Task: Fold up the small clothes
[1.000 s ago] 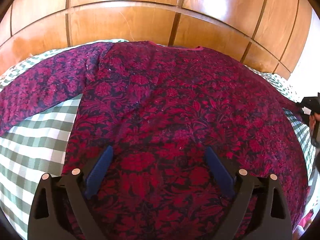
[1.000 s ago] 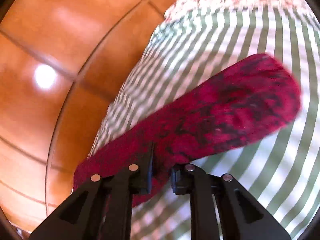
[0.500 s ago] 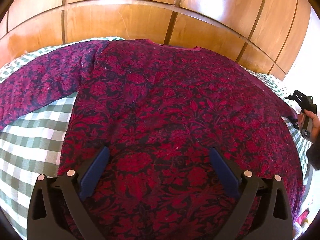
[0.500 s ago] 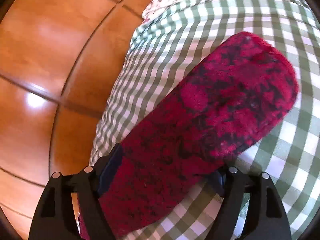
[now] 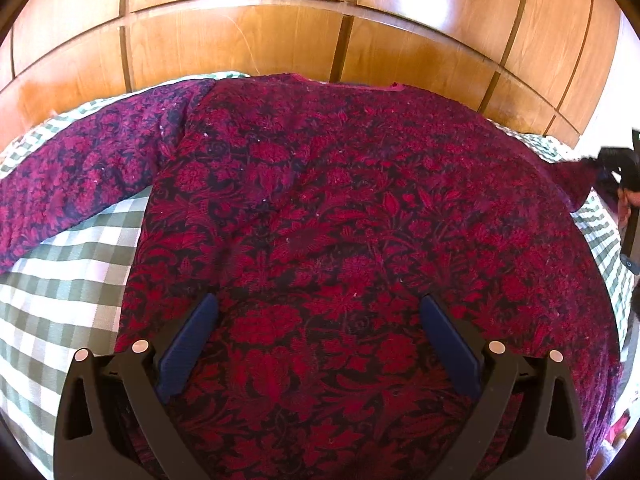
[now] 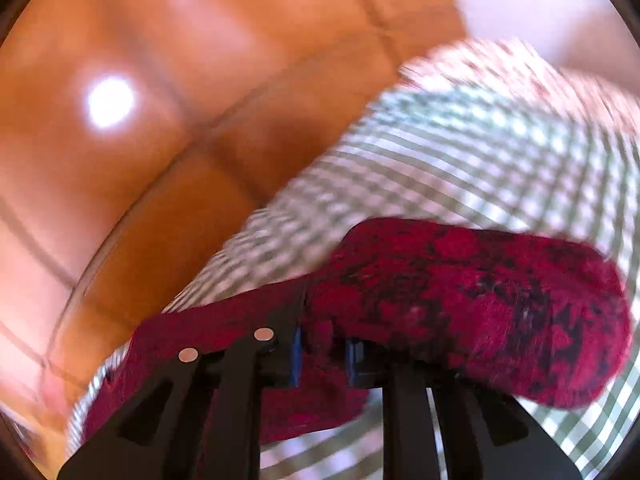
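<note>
Crimson floral sweater point(image 5: 360, 240) lies flat on the green checked cloth point(image 5: 68, 280). The left gripper point(image 5: 316, 312) hovers over its body, jaws wide apart; the right gripper point(image 6: 322, 354) has just clamped onto one sleeve point(image 6: 480, 300).

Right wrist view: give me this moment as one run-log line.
right gripper: shut on sleeve | left gripper: open above red floral garment | surface: green checked cloth

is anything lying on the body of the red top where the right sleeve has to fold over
Nothing visible does. The top's body lies flat and bare on the checked cloth. The right claw is shut on the right sleeve; the left claw hangs open above the hem, touching nothing.
</note>
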